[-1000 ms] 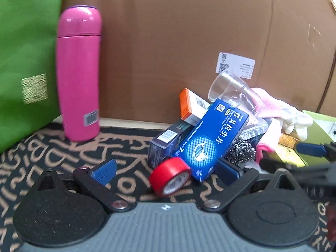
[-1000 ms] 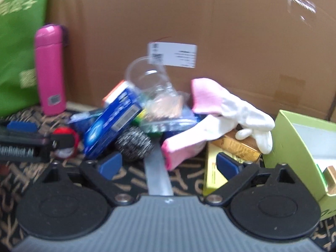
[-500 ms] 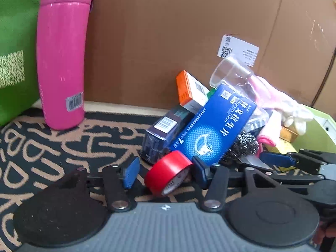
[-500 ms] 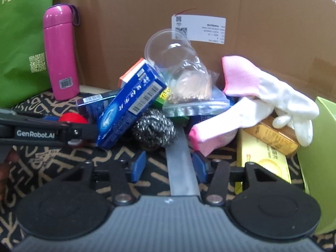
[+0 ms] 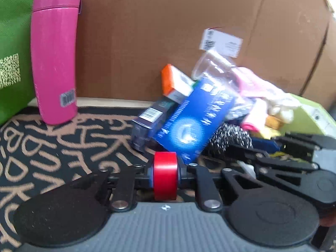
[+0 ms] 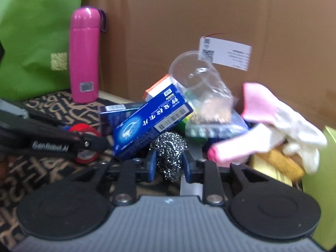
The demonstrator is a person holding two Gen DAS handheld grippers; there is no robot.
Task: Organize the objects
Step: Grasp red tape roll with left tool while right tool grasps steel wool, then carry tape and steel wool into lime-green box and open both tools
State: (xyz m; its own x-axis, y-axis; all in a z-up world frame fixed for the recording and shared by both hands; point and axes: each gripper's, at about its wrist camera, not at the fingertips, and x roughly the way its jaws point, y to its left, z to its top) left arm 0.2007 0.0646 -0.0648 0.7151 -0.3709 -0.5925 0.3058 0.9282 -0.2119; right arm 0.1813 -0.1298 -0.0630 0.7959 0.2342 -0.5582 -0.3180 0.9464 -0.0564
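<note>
My left gripper (image 5: 165, 173) is shut on a red tape roll (image 5: 165, 176), standing on edge between the blue pads; it also shows in the right wrist view (image 6: 85, 145). My right gripper (image 6: 169, 162) is shut on a steel wool scrubber (image 6: 170, 153), which shows in the left wrist view (image 5: 233, 137) too. Both sit at the front of a pile: a blue box (image 6: 147, 124), a dark box (image 5: 151, 118), an orange-ended box (image 5: 174, 80), a clear plastic cup (image 6: 195, 73), a bag of small items (image 6: 214, 121) and pink-and-white gloves (image 6: 279, 121).
A pink flask (image 5: 54, 52) stands at the back left on the patterned mat (image 5: 52, 147), beside a green bag (image 6: 40, 33). A cardboard wall (image 5: 168, 31) closes the back. A green box (image 6: 323, 178) and yellow boxes (image 6: 279, 166) lie right. A grey flat strip (image 6: 190, 187) lies under my right gripper.
My left gripper closed on the red tape roll, which turned upright between the pads. My right gripper moved forward and closed on the steel wool scrubber.
</note>
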